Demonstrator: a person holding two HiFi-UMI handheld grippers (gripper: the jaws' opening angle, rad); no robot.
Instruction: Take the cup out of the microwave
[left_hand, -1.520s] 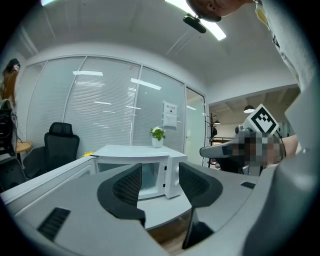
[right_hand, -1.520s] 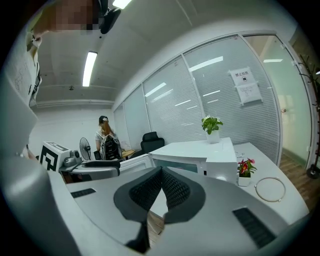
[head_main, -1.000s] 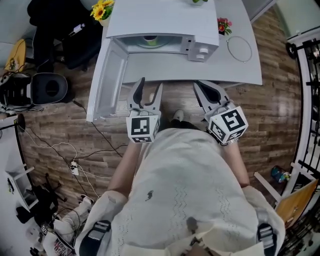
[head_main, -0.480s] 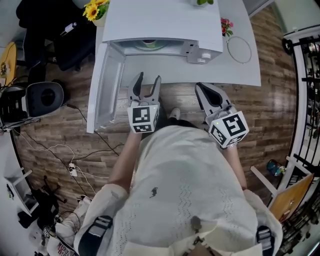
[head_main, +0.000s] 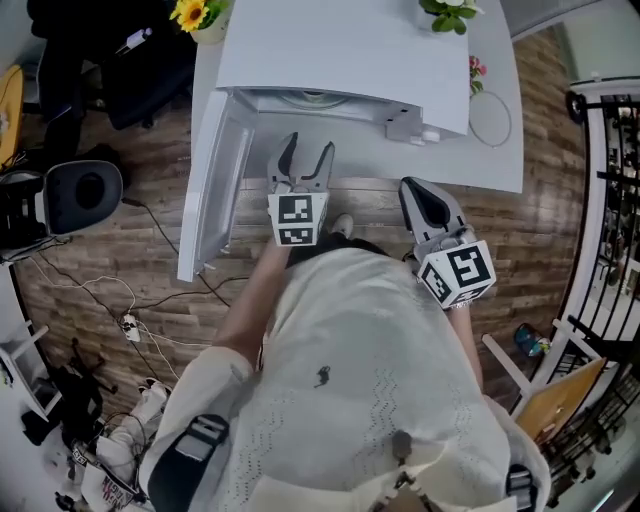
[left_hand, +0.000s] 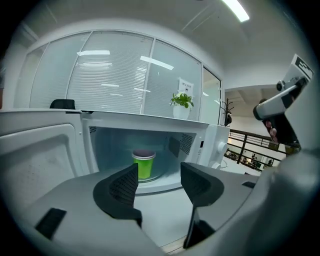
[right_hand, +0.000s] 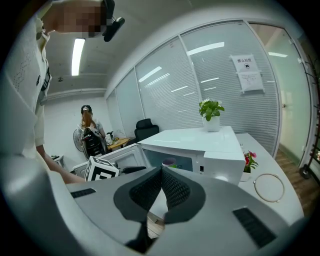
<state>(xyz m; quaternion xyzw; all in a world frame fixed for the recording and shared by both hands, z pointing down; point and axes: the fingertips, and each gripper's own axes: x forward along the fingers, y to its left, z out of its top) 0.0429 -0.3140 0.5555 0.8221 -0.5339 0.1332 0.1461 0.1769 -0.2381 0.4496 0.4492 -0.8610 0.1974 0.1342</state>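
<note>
Left gripper (head_main: 308, 152), jaws wide apart and opening, grasps nothing. It reaches over the front edge of a white table (head_main: 490, 160) and points at the open mouth of a white microwave (head_main: 340, 50). A pot of yellow flowers (head_main: 200, 16) stands at the table's back left corner. The microwave door (head_main: 212, 190) is swung open at the left and reaches out past the table's front edge.

In the left gripper view, a green cup (left_hand: 143, 165) with a dark top stands upright on the turntable plate (left_hand: 156, 176) inside the microwave. It shows beyond the gap between the jaws, well apart from them. A leafy potted plant (head_main: 447, 10) sits on the microwave's top, toward its right side. No brand name is readable on the microwave.

A paper notice (right_hand: 246, 74) hangs on the glass wall behind, its print too small to read. A small pot of red flowers (head_main: 476, 68) and a thin ring (head_main: 487, 100) are near the table's right edge.

Right gripper (head_main: 418, 188), jaws clenched together on nothing, hovers at the table's front edge. Each gripper carries a marker cube (head_main: 298, 218) with black-and-white squares.
</note>
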